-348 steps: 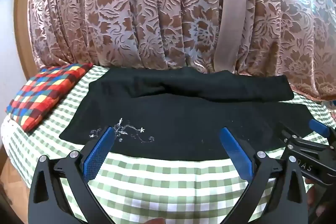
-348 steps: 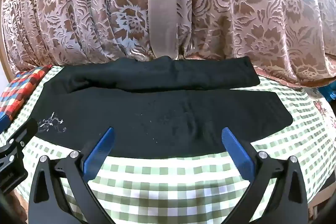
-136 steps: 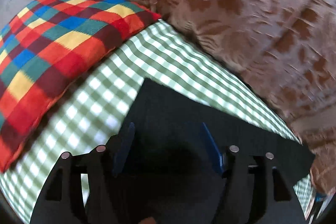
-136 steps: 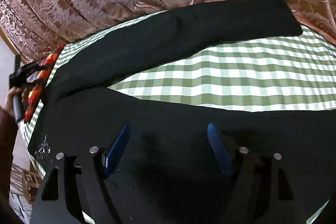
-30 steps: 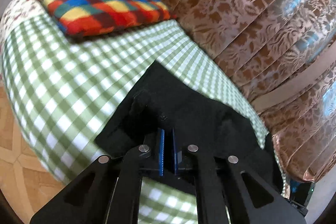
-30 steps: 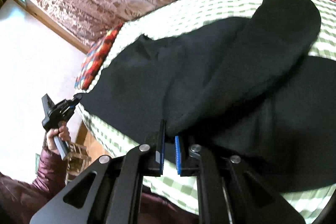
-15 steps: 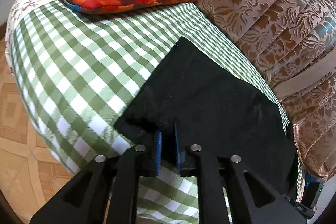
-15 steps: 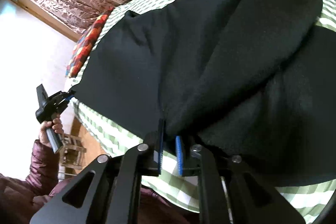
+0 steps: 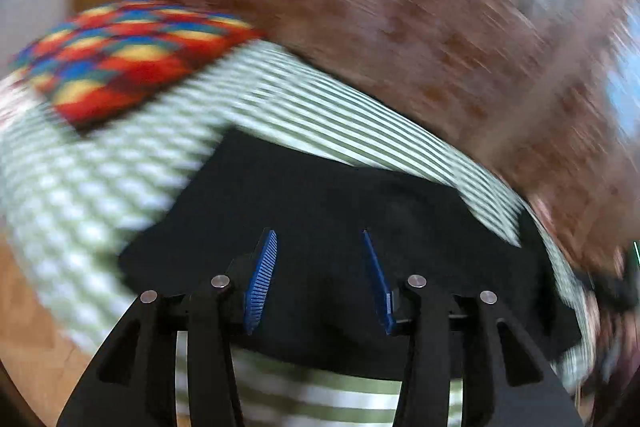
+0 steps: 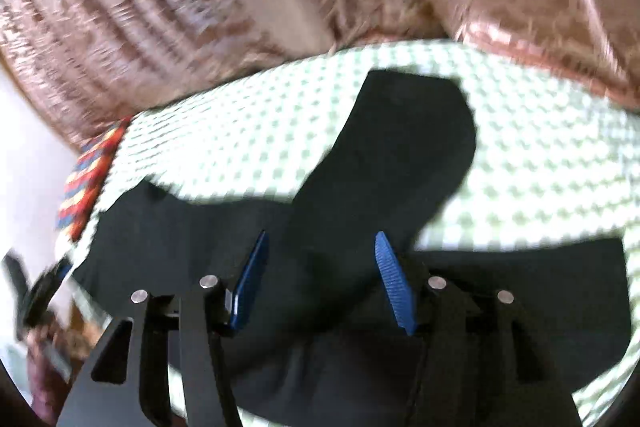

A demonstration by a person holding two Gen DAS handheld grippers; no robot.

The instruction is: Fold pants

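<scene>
The black pants lie on the green checked cloth. In the right wrist view the pants show one leg angled up across the cloth and the other running off to the right. My left gripper is open and empty just above the pants' waist end. My right gripper is open and empty above the pants' middle. Both views are blurred by motion.
A red, blue and yellow checked cushion lies at the cloth's far left; it also shows in the right wrist view. Brown floral curtains hang behind. The wooden floor shows below the cloth's left edge.
Both grippers have opened and let go of the pants, which now lie flat. Both have lifted and swung away, blurring the views.
</scene>
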